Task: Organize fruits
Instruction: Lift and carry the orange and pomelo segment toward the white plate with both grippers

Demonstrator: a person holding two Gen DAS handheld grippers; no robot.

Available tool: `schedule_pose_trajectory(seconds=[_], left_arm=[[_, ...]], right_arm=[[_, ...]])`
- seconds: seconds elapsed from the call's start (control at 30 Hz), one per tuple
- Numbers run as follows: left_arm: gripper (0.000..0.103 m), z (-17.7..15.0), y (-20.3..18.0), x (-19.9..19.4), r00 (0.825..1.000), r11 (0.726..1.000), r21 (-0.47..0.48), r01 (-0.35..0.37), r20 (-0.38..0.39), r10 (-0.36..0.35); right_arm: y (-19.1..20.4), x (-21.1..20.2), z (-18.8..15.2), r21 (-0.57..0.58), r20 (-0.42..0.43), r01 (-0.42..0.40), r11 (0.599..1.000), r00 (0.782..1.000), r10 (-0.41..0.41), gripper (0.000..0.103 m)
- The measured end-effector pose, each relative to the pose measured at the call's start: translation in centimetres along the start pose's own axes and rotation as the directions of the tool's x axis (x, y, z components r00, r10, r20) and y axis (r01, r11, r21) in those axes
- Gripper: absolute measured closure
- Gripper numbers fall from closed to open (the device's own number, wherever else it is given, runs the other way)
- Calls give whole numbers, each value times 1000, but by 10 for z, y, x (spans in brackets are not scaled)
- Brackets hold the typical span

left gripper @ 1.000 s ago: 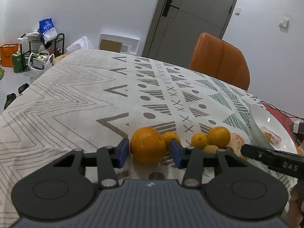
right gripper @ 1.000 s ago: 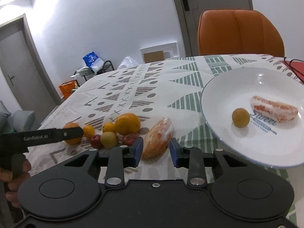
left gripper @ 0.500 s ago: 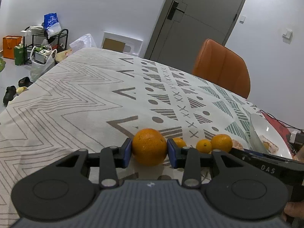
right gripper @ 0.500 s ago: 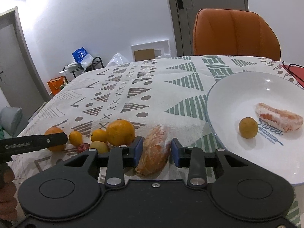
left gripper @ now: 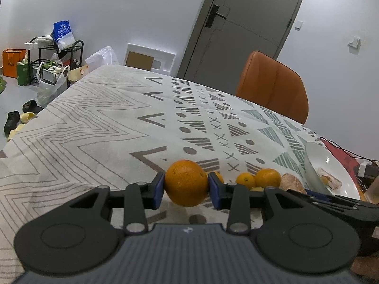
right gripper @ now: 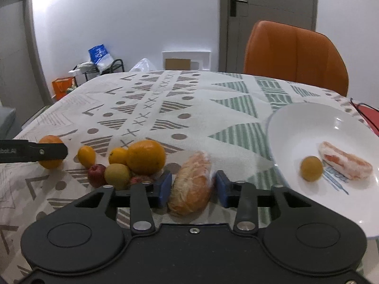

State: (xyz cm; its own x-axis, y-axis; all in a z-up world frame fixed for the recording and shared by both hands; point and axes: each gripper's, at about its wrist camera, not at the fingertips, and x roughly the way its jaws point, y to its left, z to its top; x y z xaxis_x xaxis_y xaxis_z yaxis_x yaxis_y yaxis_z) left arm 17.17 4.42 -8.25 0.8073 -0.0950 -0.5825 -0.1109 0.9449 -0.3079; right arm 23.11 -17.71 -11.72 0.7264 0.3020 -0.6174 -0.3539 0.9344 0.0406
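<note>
Between your right jaws lies the peeled segment (right gripper: 191, 187); the fruit cluster (right gripper: 132, 163) sits left, the plate (right gripper: 308, 118) right.

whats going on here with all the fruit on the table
A person is sorting fruit with two handheld grippers. The left gripper is shut on a large orange. The right gripper is closing around a peeled citrus piece lying on the tablecloth, with a little gap showing at the right pad. The white plate already holds another peeled piece and a small round yellow fruit. More fruit waits in a cluster.
</note>
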Motion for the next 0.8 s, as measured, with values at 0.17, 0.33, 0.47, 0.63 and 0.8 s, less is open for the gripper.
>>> schedule_pose_trajectory(seconds=[0.17, 0.33, 0.47, 0.63, 0.8], left_arm=[[65, 0, -10, -6, 1000, 1000, 21, 10, 8, -10], [65, 2, -22, -13, 999, 999, 39, 19, 25, -20], [65, 4, -31, -17, 999, 998, 56, 25, 35, -27], [65, 4, -42, -21, 998, 996, 77, 34, 43, -38], [65, 4, -53, -24, 998, 995, 92, 42, 46, -46]], right_arm=[[-11, -14, -2, 48, 19, -32, 998, 999, 31, 70], [-19, -28, -3, 80, 49, -63, 995, 997, 59, 70], [-22, -40, -1, 84, 80, -82, 993, 994, 75, 70], [-27, -53, 2, 86, 115, -94, 992, 990, 84, 70], [-33, -63, 2, 95, 140, -96, 991, 987, 82, 70]])
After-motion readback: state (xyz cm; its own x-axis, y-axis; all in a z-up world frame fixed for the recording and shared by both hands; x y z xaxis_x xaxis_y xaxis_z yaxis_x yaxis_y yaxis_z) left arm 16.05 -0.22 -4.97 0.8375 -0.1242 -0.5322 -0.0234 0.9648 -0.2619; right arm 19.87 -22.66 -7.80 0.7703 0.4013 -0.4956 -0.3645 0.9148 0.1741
